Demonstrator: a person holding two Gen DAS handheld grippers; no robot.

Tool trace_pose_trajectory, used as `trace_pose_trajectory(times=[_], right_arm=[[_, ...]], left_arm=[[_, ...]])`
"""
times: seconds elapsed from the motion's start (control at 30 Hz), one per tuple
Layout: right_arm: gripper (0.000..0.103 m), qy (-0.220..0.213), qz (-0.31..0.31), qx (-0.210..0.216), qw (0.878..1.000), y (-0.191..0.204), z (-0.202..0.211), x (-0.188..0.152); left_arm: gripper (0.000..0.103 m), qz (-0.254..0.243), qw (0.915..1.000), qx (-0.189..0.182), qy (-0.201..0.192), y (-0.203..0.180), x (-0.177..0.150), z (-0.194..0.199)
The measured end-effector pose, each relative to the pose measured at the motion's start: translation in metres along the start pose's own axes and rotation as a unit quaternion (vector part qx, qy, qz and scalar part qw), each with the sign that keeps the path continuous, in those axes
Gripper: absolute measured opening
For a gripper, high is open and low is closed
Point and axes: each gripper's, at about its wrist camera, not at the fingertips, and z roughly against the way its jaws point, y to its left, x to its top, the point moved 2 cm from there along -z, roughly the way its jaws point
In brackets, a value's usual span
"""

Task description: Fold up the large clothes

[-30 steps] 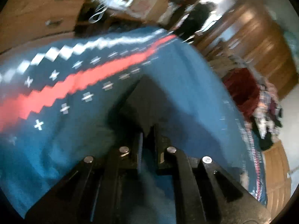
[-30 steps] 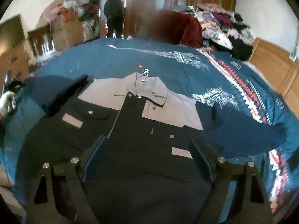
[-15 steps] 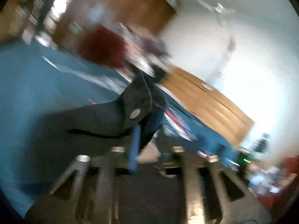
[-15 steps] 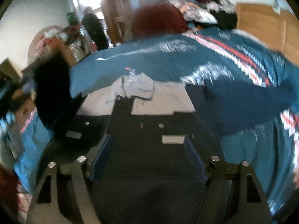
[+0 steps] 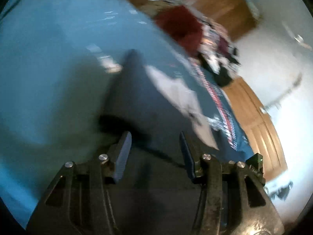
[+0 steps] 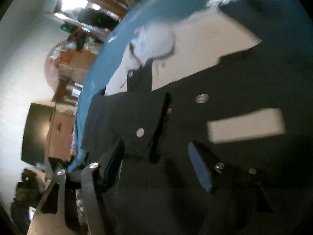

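One sleeve (image 6: 127,125) of the dark, grey-yoked work jacket (image 6: 225,90) lies folded in at nine o'clock; my left gripper (image 5: 154,148) and right gripper (image 6: 156,160) gape empty, the rest unfolded.

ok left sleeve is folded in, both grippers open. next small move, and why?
Probably take the right gripper toward the far sleeve, which lies spread on the blue bedspread. The near sleeve already lies across the jacket chest, and the left gripper is open, holding nothing.
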Motion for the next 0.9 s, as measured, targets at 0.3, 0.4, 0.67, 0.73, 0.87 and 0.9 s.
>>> trace_pose_trajectory(times=[0.3, 0.4, 0.67, 0.73, 0.87, 0.9], right_arm=[[0.06, 0.038, 0.048, -0.03, 0.998, 0.033, -0.062, 0.018], [0.021, 0.045, 0.053, -0.043, 0.997, 0.034, -0.067, 0.02], [0.007, -0.059, 0.04, -0.092, 0.993, -0.007, 0.038, 0.048], [0.007, -0.074, 0.03, -0.098, 0.992, -0.021, 0.058, 0.051], [0.007, -0.068, 0.026, -0.115, 0.991, -0.038, 0.062, 0.055], [0.007, -0.065, 0.029, -0.121, 0.99, -0.04, 0.06, 0.055]], left_arm=[[0.048, -0.031, 0.9993, 0.016, -0.012, 0.002, 0.006, -0.006], [0.048, -0.035, 0.9991, 0.019, -0.012, -0.005, 0.014, -0.007], [0.053, -0.042, 0.9987, 0.015, -0.026, -0.004, 0.013, -0.001], [0.053, -0.04, 0.9987, 0.017, -0.026, -0.002, 0.015, -0.002], [0.054, -0.046, 0.9979, 0.043, -0.015, -0.005, 0.018, -0.007], [0.054, -0.05, 0.9972, 0.054, -0.012, -0.008, 0.019, -0.008]])
